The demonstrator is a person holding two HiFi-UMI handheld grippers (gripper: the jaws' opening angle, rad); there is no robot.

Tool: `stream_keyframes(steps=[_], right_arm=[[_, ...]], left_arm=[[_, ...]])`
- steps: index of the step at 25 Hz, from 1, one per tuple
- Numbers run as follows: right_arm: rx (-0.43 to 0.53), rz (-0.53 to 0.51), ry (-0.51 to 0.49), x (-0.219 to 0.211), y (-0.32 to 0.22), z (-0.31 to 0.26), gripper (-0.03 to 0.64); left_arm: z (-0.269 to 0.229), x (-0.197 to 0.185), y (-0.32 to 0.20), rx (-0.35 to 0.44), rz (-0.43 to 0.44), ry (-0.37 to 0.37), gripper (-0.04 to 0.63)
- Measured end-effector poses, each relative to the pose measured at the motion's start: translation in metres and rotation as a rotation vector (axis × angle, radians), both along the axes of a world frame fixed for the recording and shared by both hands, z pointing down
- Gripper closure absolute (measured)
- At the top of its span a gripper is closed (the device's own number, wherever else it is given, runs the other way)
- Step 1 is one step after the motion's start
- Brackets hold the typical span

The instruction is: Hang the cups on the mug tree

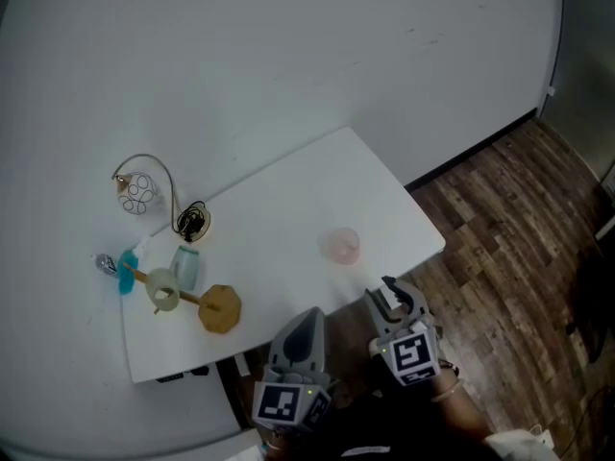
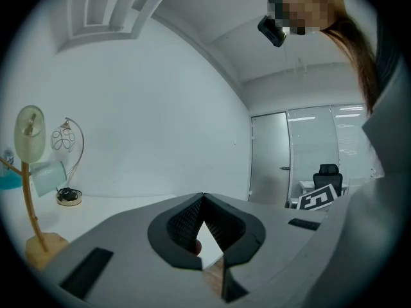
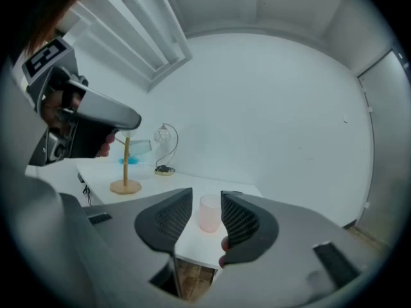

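A pink cup (image 1: 340, 245) stands upright on the white table (image 1: 288, 209) near its front right edge. The wooden mug tree (image 1: 219, 307) stands at the table's left end and carries a pale green cup (image 1: 163, 291), a clear teal cup (image 1: 185, 267) and a blue cup (image 1: 128, 269). My right gripper (image 1: 384, 291) hovers just off the table edge, open, and the pink cup (image 3: 209, 212) shows beyond the gap between its jaws, untouched. My left gripper (image 1: 306, 317) is below the front edge, its jaws meeting at the tips with nothing in them. The tree (image 2: 29, 197) appears far left in the left gripper view.
A bent-wire ornament (image 1: 144, 192) on a dark round base (image 1: 192, 221) stands behind the tree at the wall. Wood floor (image 1: 500, 238) lies to the right of the table. A door and an office chair (image 2: 327, 175) show in the left gripper view.
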State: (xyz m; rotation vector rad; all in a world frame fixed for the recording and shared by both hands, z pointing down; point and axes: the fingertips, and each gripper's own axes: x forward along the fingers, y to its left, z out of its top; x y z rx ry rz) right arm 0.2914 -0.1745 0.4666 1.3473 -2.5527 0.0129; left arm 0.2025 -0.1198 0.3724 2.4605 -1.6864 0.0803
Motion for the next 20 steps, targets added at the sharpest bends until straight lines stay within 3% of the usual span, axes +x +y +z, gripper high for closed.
stream_keyframes(steps=[3, 7, 20], right_arm=[[-0.012, 0.004, 0.047, -0.003, -0.014, 0.014, 0.469], [-0.028, -0.006, 0.034, -0.009, -0.034, 0.024, 0.434], [-0.176, -0.073, 0.107, -0.034, -0.081, 0.082, 0.37]], left_arm=[[0.003, -0.002, -0.008, -0.012, 0.011, -0.018, 0.595], [0.007, -0.007, -0.02, -0.024, 0.011, -0.031, 0.595], [0.004, -0.017, -0.057, -0.019, 0.005, -0.052, 0.595]])
